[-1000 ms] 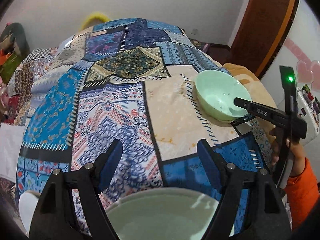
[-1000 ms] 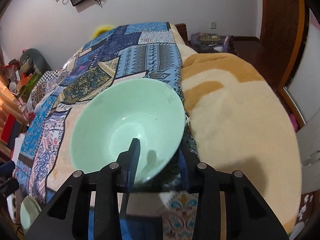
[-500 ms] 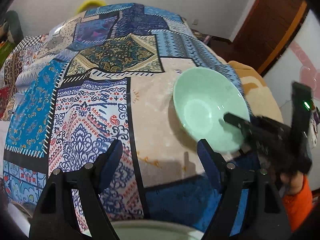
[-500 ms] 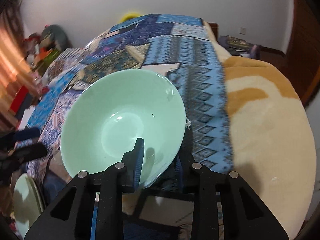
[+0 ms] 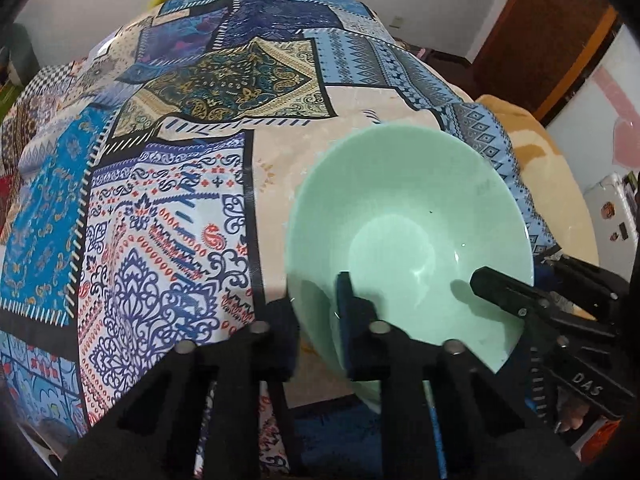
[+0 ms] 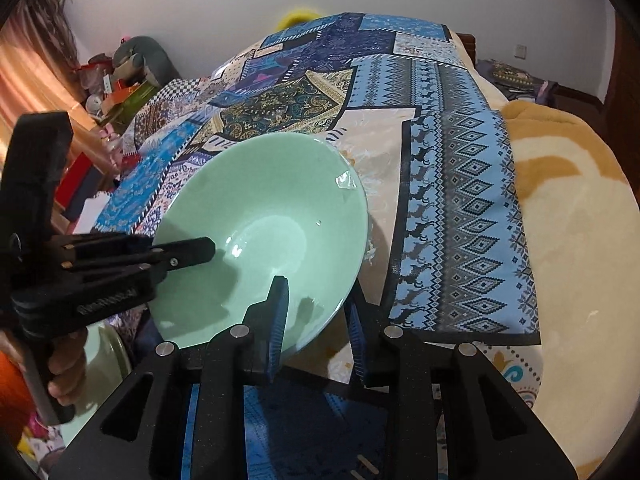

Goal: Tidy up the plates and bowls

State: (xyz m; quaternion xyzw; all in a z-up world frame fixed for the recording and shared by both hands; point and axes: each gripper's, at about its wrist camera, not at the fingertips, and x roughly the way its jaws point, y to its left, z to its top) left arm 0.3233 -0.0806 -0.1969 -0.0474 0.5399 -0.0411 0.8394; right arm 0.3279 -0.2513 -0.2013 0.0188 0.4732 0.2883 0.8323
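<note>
A pale green bowl (image 5: 408, 236) is held tilted above the patchwork bed cover (image 5: 168, 240). My left gripper (image 5: 316, 332) is shut on the bowl's near rim, one finger inside and one outside. My right gripper (image 6: 318, 328) is shut on the opposite rim of the same bowl (image 6: 264, 232). In the left wrist view the right gripper (image 5: 494, 286) reaches in from the right, its upper finger inside the bowl. In the right wrist view the left gripper (image 6: 198, 252) comes in from the left. A second pale green dish (image 6: 106, 360) lies low at the left, mostly hidden.
The patchwork cover spans a bed, and a tan fleece blanket (image 6: 568, 220) lies along its right side. A person's hand (image 6: 64, 364) with an orange sleeve holds the left gripper. Cluttered boxes and bags (image 6: 120, 88) stand by the far left wall.
The right gripper carried the bowl toward the left gripper. The left gripper, open before, rose off the dish below it and shut on the bowl's rim.
</note>
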